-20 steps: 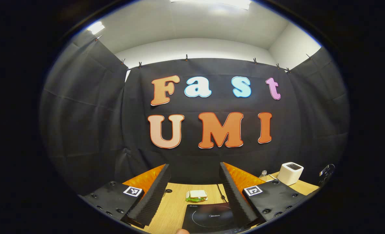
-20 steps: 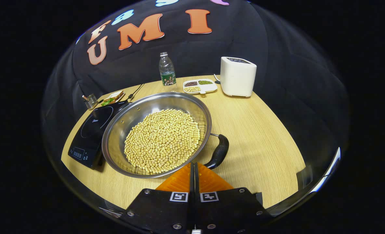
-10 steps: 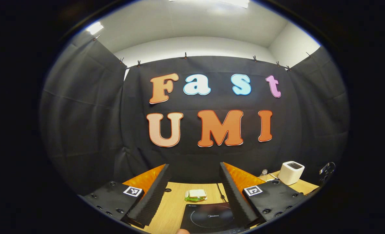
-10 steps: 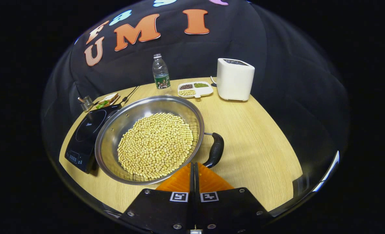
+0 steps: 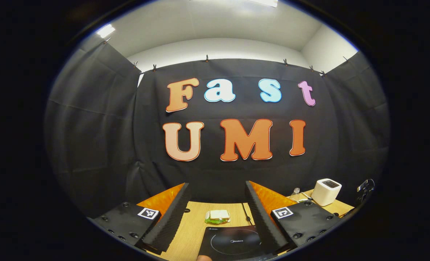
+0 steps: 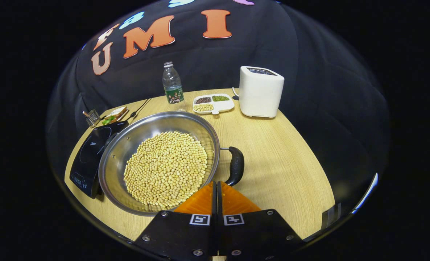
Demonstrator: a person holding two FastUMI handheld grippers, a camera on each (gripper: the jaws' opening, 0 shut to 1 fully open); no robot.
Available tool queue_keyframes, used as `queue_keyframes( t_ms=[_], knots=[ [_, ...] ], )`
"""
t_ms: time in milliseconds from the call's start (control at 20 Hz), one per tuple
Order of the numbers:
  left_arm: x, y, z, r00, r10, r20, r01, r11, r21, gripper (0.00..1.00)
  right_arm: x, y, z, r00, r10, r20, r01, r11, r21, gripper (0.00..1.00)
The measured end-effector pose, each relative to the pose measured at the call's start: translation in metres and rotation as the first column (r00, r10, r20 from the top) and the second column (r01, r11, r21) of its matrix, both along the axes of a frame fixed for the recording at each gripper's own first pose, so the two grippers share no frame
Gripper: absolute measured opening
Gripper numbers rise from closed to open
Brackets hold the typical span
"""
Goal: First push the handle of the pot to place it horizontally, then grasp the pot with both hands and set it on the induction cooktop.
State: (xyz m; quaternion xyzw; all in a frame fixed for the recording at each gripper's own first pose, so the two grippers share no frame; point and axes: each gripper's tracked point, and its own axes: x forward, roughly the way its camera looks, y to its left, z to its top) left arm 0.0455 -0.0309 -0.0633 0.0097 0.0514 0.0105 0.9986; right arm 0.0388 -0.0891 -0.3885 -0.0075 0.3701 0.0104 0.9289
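Table (image 6: 291, 163): round, light wood, black cloth wall behind it.

Pot (image 6: 128, 145): wide steel pan, resting on the table left of centre in the right gripper view. Its left rim overlaps the near-right edge of the cooktop (image 6: 88, 152); whether it rests on it or only hides it, cannot tell. A layer of soybeans (image 6: 166, 168) covers the bottom.

Cooktop: black, flat, at the table's left edge, control strip toward the near corner. In the left gripper view it lies low between the fingers.

White appliance (image 6: 260, 90): boxy, upright, at the back right of the table, well apart from the pot.

Handle (image 6: 235, 165): black loop on the pot's right side, just beyond the right gripper (image 6: 215, 186).

Right gripper: fingers pressed together, nothing between them, tips at the pot's near rim beside the handle's lower end. Contact cannot be confirmed.

Left gripper (image 5: 215, 197): fingers spread wide, holding nothing, held above the table and aimed at the wall.

Bottle (image 6: 172, 87): clear, upright, at the back.

Divided dish (image 6: 213, 103): three kinds of beans, between bottle and appliance.

Sandwich (image 5: 218, 216): behind the cooktop.
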Motion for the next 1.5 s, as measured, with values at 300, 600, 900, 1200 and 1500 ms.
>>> queue_keyframes(
  t_ms=[300,600,900,1200,1500],
  knots=[
    [0.008,-0.017,-0.011,1.000,-0.012,-0.017,0.012,1.000,0.001,0.99,0.016,-0.004,-0.002,1.000,0.011,0.003,-0.011,1.000,-0.005,0.00],
    [0.015,-0.034,-0.026,0.999,-0.022,-0.037,0.021,1.000,-0.013,0.99,0.031,-0.009,-0.003,1.000,0.015,0.001,-0.015,1.000,0.011,0.00],
    [0.020,-0.061,-0.068,0.996,-0.013,-0.086,0.012,1.000,-0.014,0.98,0.035,-0.009,0.005,1.000,-0.001,0.014,0.001,1.000,0.019,0.00],
    [0.021,-0.130,-0.132,0.985,-0.093,-0.143,0.087,0.995,-0.048,0.99,0.042,0.004,0.034,0.994,-0.018,0.106,0.008,0.996,0.092,0.01],
    [0.017,-0.201,-0.213,0.948,-0.197,-0.249,0.177,0.979,-0.101,0.98,0.059,-0.003,0.030,0.989,-0.046,0.139,0.034,0.996,0.086,0.28]
  ],
)
